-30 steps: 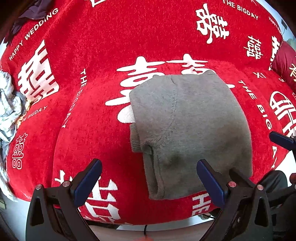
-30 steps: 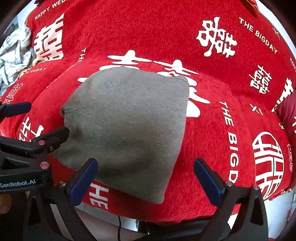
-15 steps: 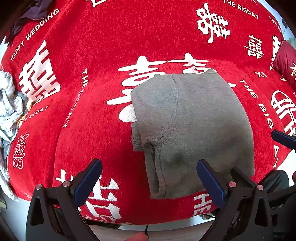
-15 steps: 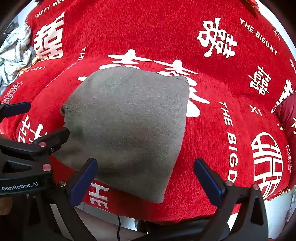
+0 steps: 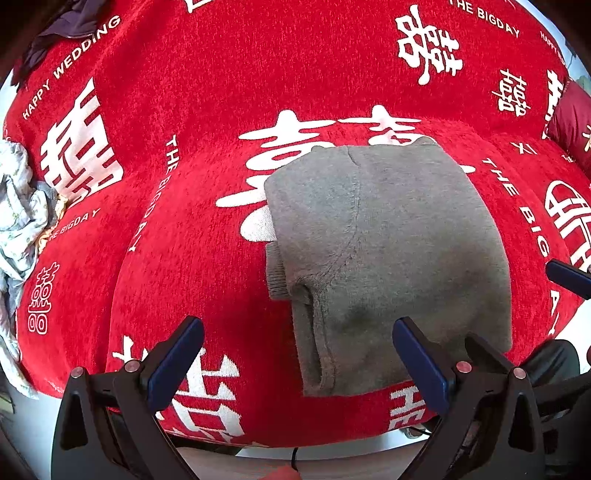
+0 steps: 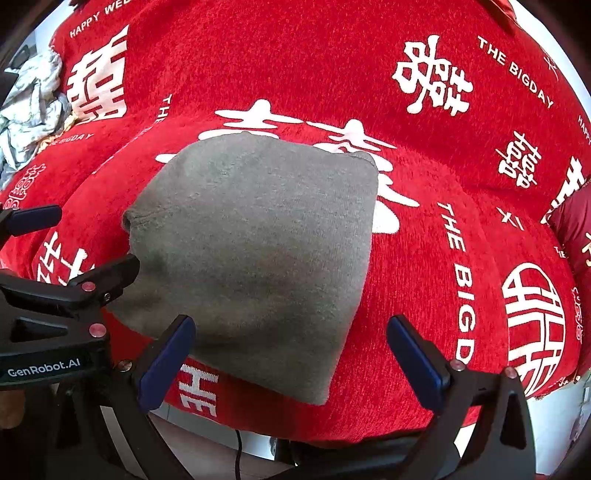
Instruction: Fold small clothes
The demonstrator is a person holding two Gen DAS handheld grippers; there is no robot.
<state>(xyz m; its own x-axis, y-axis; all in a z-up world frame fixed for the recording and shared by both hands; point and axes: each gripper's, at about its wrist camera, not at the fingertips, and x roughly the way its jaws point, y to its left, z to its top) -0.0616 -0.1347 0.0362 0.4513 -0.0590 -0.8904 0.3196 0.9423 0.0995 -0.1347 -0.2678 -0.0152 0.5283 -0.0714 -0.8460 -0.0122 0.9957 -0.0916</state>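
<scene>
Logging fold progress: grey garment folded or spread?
Folded. The grey garment lies as a compact block on the red cover, layered edges and a tucked cuff showing.

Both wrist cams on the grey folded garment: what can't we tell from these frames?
- Grey garment: layers beneath are hidden by its own top layer in both views; garment type unclear.
- Its near right corner: left wrist view, covered by the left gripper finger.
- Pale crumpled cloth: cut by the left edge in both views.
- Dark item: top-left of the left wrist view, cropped by the fisheye rim.
- Right gripper: open, holds nothing.
</scene>
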